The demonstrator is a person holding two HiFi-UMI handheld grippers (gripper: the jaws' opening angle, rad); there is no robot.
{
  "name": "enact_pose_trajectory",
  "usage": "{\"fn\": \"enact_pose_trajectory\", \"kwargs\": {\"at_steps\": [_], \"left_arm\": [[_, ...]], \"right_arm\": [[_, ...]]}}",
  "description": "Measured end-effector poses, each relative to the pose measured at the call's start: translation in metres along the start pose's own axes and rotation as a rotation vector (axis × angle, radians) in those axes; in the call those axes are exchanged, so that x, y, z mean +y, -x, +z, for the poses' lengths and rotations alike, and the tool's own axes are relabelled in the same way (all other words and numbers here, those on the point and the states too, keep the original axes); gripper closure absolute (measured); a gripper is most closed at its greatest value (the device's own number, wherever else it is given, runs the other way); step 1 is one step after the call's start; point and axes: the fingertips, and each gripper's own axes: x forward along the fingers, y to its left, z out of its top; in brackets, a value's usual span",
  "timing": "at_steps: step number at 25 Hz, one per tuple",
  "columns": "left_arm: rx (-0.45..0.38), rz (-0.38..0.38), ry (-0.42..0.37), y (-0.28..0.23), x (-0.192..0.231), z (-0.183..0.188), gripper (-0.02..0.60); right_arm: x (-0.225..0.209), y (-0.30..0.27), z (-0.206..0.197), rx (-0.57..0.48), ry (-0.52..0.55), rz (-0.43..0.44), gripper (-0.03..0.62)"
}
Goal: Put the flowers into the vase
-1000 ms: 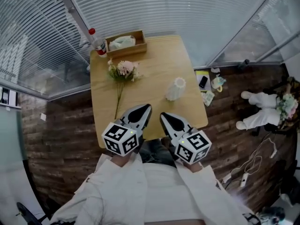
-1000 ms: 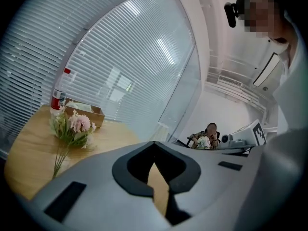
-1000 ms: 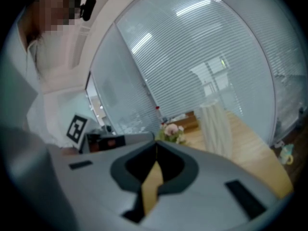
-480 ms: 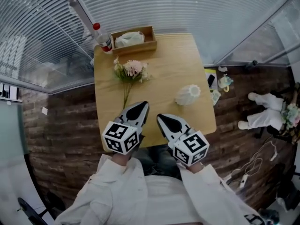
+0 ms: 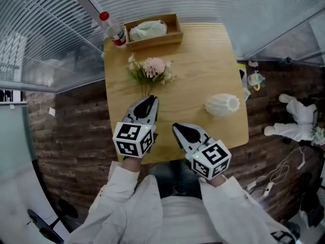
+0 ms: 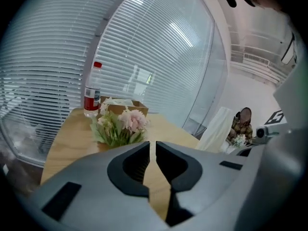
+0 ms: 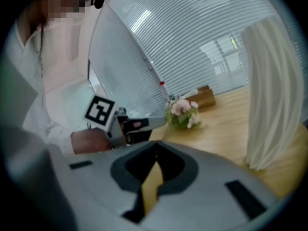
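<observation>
**Table [image 5: 195,67], contents left to right**

- Water bottle [image 5: 112,28]: far left corner. Red label, print too small to read.
- Flowers [image 5: 154,69]: lying left of centre, stems toward the near edge. Thin stems could slip or be crushed.
- Left gripper [image 5: 150,100]: over the stem ends. Jaws just eased apart to a slit, nothing between, likely too narrow to take the stems.
- Right gripper [image 5: 177,128]: near edge, jaws together, empty.
- Vase [image 5: 222,104]: white, ribbed, upright near the right edge. A nudge may topple it.
- Marker cubes: patterns only, no words.
</observation>
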Motion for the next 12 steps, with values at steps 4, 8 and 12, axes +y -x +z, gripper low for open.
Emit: {"fn": "enact_pose_trajectory", "kwargs": {"at_steps": [4, 8, 12], "left_arm": [[0.025, 0.043, -0.017, -0.01, 0.019, -0.005, 0.499], [0.059, 0.078, -0.028, -0.021, 0.033, -0.01, 0.448], [0.095, 0.101, -0.038, -0.029, 0.044, -0.015, 0.419]], "right_arm": [[-0.006, -0.008, -0.004, 0.011, -0.029, -0.002, 0.58], [-0.015, -0.014, -0.007, 0.023, -0.053, -0.012, 0.58], [-0.024, -0.022, 0.001, -0.003, -0.057, -0.045, 0.58]]}}
